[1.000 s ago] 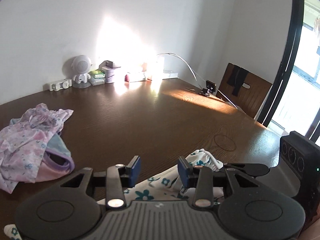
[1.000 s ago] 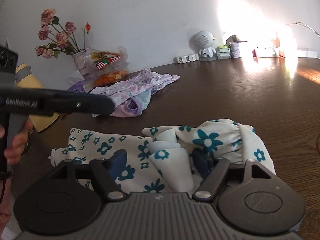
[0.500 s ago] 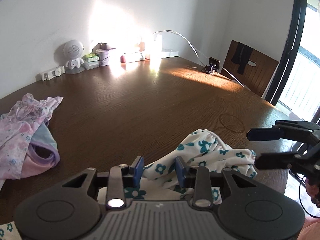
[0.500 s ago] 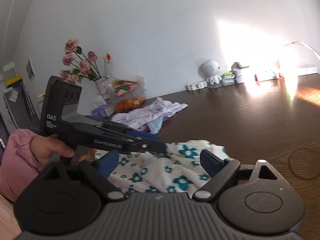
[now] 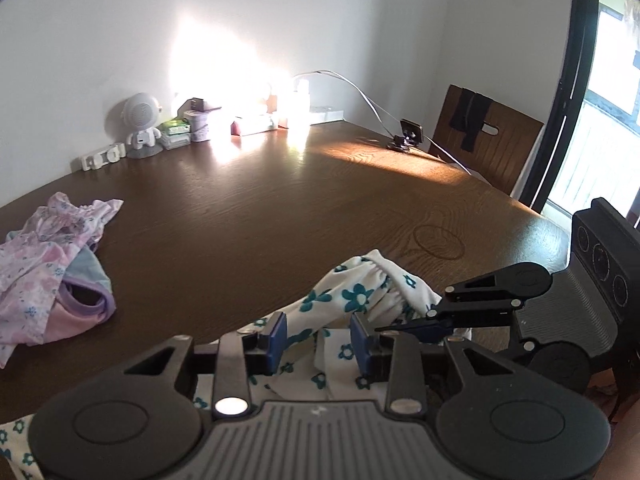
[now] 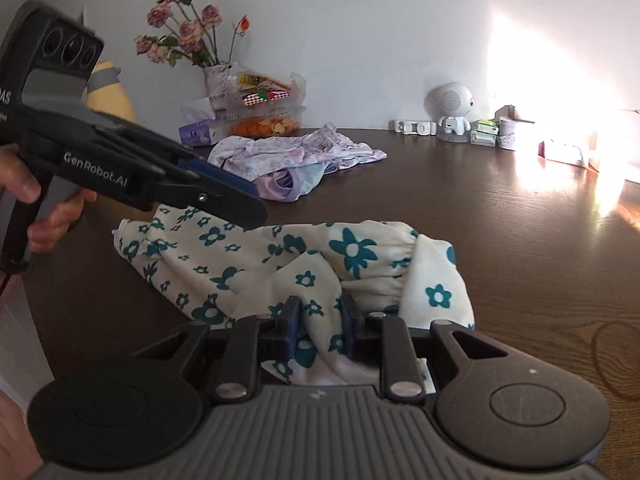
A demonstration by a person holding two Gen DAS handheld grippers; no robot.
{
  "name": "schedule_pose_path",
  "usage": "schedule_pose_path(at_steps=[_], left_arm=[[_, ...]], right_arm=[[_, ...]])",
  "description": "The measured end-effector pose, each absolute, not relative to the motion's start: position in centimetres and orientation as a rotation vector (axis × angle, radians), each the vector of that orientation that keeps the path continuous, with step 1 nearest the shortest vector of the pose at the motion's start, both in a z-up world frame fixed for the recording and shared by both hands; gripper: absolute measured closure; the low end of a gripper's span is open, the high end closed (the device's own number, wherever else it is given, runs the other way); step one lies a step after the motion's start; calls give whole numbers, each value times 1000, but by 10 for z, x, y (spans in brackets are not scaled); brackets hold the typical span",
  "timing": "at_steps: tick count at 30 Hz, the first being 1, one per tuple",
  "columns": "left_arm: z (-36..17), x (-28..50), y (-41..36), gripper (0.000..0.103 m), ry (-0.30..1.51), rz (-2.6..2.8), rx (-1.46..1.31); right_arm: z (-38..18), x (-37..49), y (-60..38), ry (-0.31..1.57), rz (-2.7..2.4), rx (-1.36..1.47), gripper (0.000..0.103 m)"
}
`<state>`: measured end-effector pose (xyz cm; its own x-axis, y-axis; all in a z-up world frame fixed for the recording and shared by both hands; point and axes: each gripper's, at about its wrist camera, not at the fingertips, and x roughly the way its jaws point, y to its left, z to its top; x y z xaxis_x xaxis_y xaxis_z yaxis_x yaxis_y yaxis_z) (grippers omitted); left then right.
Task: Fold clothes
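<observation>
A white garment with teal flowers [image 5: 360,292] lies bunched near the front edge of the dark wooden table [image 5: 260,220]. My left gripper [image 5: 318,336] has its blue pads on a fold of that garment, gathered between them. In the right wrist view the garment [image 6: 348,248] stretches from left to right, and my right gripper [image 6: 320,326] is closing on a thick fold, with the pads pressing the cloth. The left gripper [image 6: 240,204] reaches in from the left over the garment's far end, a hand on its handle. The right gripper [image 5: 400,328] sits close beside the left one.
A pile of pink and purple clothes [image 5: 48,264] lies at the table's left. Along the wall stand a robot-shaped speaker [image 5: 140,120], small boxes, a cable and a phone stand [image 5: 406,136]. A chair [image 5: 492,152] is at the right, and a vase of flowers [image 6: 188,40] at the far left.
My right gripper has swung in next to the left one and its jaws have narrowed from wide apart onto a fold of the floral garment. The left gripper sank slightly, still on cloth.
</observation>
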<state>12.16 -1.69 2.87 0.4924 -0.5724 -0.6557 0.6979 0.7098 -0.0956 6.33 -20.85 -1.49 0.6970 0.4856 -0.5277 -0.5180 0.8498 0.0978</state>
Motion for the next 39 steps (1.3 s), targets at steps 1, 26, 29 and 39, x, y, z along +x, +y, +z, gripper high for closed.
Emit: schedule_pose_path(at_steps=[1,26,29,39], left_arm=[[25,124,-24,71,730,-792,203],[10,173,-51,76,788,-800,150],[18,173,-42,75,766,-778,126],[0,150,-21,75,819,-791,164]], right_arm=[[-16,61,-206,564,559,-77,81],[-7,43,-189,480,601,-497,98],[-15,47,-181,470,597,-520,98],[-21,53,-175,519,659,-466,88]])
